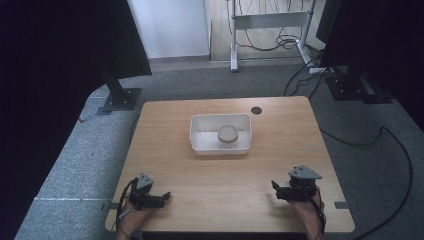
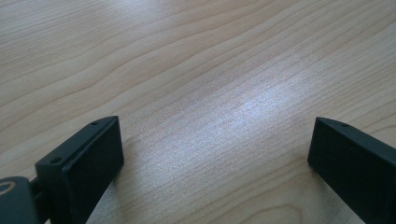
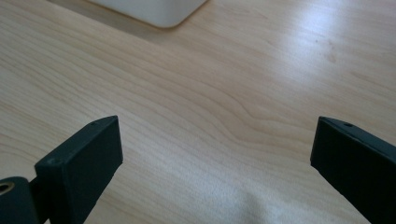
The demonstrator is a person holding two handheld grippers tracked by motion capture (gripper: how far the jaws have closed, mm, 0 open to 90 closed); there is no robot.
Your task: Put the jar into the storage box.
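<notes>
Two grippers sit at the near edge of my table (image 1: pixel 165 120), both low over the bare wood, each held in a hand coming up from the bottom of the high view. Left gripper (image 1: pixel 164 196) is at the near-left corner, pointing right across the table. Its own view has the two black jaws spread wide, nothing between them but pale wood grain with a soft patch of glare. Right gripper (image 1: pixel 274 188) is at the near-right corner, pointing left, grey three-cornered plate on top. Its jaws are likewise wide apart and empty; in the right gripper view I see wood between them and, at the far top edge, a rounded corner of the white tub (image 3: pixel 154 11).

Farther out, at mid-table and slightly toward the far side, sits that tub (image 1: pixel 198 137): white, rectangular, rounded corners, shallow walls, open top. It is well apart from both grippers, roughly midway between them left to right. Inside it, right of centre, lies a small round dish (image 1: pixel 228 133), pale grey-white with a raised rim; I cannot tell whether anything is in it.

Beyond the tub, near the far edge of the table, a dark round cable hole (image 1: pixel 256 110). Past the table, grey carpet (image 1: pixel 65 160) with loose cables (image 1: pixel 395 145).
</notes>
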